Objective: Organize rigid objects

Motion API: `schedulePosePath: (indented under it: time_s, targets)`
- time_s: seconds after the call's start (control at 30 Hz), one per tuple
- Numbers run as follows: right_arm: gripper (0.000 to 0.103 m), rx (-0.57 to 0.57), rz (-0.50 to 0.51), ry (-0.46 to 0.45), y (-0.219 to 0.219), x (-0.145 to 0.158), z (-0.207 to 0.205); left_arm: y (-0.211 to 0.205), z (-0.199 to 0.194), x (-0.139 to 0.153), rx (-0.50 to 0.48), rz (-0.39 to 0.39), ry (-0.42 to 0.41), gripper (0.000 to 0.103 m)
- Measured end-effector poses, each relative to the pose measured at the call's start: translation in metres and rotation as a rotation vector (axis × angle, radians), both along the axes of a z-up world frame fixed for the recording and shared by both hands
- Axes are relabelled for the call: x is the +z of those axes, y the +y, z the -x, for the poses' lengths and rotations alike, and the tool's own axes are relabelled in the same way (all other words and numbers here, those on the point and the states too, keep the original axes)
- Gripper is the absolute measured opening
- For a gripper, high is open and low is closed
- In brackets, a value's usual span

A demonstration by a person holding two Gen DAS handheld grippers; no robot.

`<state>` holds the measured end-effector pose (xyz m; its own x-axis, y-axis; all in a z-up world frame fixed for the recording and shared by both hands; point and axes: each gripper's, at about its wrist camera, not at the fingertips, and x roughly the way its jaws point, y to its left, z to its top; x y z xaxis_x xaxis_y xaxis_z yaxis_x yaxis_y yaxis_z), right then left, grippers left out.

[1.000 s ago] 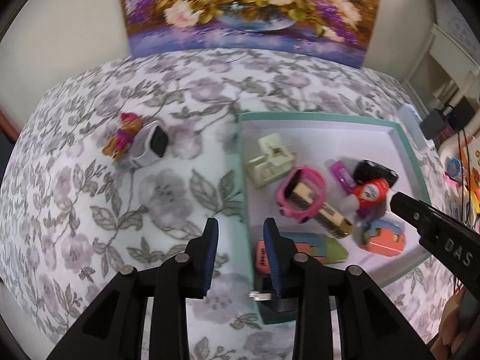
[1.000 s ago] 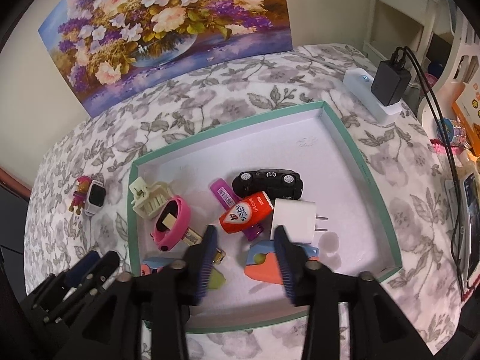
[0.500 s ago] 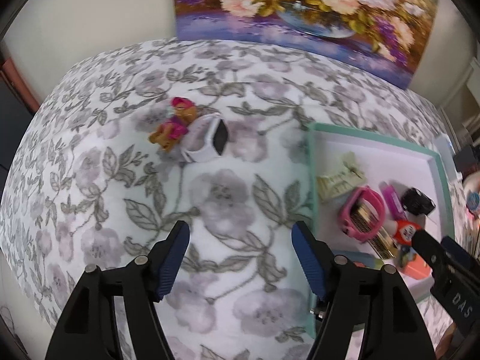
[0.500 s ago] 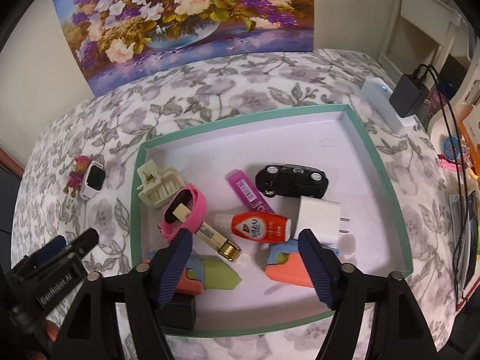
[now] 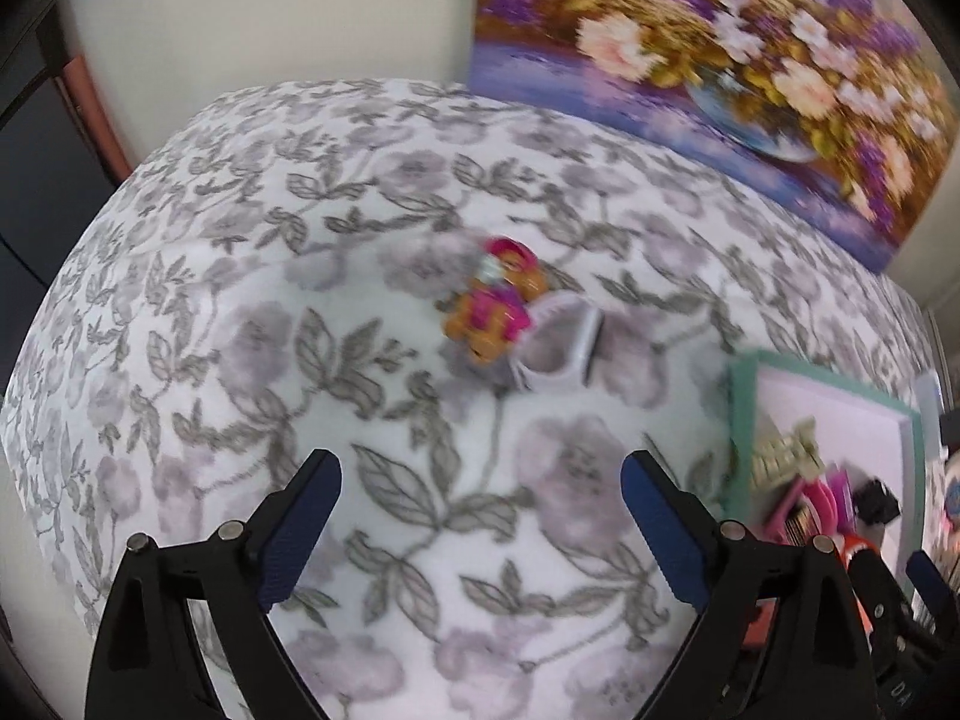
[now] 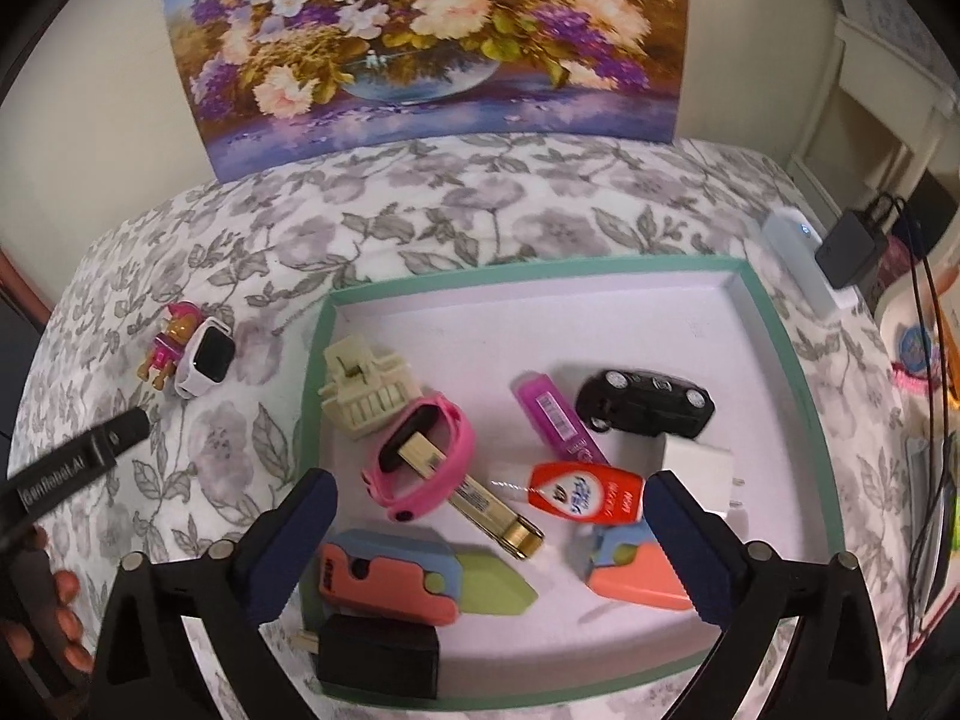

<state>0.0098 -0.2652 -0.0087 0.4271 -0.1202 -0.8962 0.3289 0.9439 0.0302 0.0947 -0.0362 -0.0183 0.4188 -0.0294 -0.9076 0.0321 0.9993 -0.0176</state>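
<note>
Left wrist cam sat low over the floral tablecloth (image 5: 372, 360), looking forward and down past its own wide-spread fingers (image 5: 303, 531), and was kinda blurry. The toy figure (image 5: 495, 315) and white smartwatch (image 5: 561, 351) were dead ahead, with the teal tray (image 5: 741, 420) cut off at the right edge. Right wrist cam looked from higher up, straight down into that tray (image 6: 804, 396), painting (image 6: 420, 42) on the far wall. Both views shared the figure (image 6: 162, 348), watch (image 6: 207, 357), painting (image 5: 750, 60) and the tray's left side.
</note>
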Motion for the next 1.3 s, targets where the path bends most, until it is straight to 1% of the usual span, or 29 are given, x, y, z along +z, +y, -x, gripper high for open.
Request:
schedulePosePath:
  time_s: [0.1, 0.27, 0.37, 0.43, 0.77, 1.03, 1.13, 1.3]
  targets:
    - [0.103, 0.008, 0.014, -0.009, 0.006, 0.002, -0.005, 0.011, -0.008, 0.002, 0.024, 0.002, -0.014, 0.095]
    - [0.103, 0.018, 0.004, -0.033, 0.016, 0.007, -0.017, 0.030, -0.020, 0.005, 0.071, 0.021, -0.028, 0.095]
    - [0.103, 0.022, -0.006, -0.052, 0.022, 0.010, -0.023, 0.040, -0.029, 0.004, 0.088, 0.032, -0.022, 0.101]
    - [0.103, 0.026, -0.018, -0.061, 0.026, 0.012, -0.028, 0.046, -0.034, 0.004, 0.098, 0.042, -0.020, 0.101]
    - [0.103, 0.086, -0.055, -0.103, 0.061, 0.014, -0.060, 0.071, -0.061, -0.004, 0.147, 0.096, 0.043, 0.101]
    - [0.103, 0.173, -0.057, -0.074, 0.102, -0.005, -0.089, 0.071, -0.082, -0.021, 0.166, 0.112, 0.092, 0.101]
    - [0.103, 0.200, -0.060, -0.062, 0.114, -0.015, -0.099, 0.071, -0.090, -0.024, 0.171, 0.120, 0.092, 0.101]
    - [0.103, 0.246, -0.049, -0.041, 0.131, -0.031, -0.113, 0.074, -0.100, -0.027, 0.167, 0.103, 0.089, 0.101]
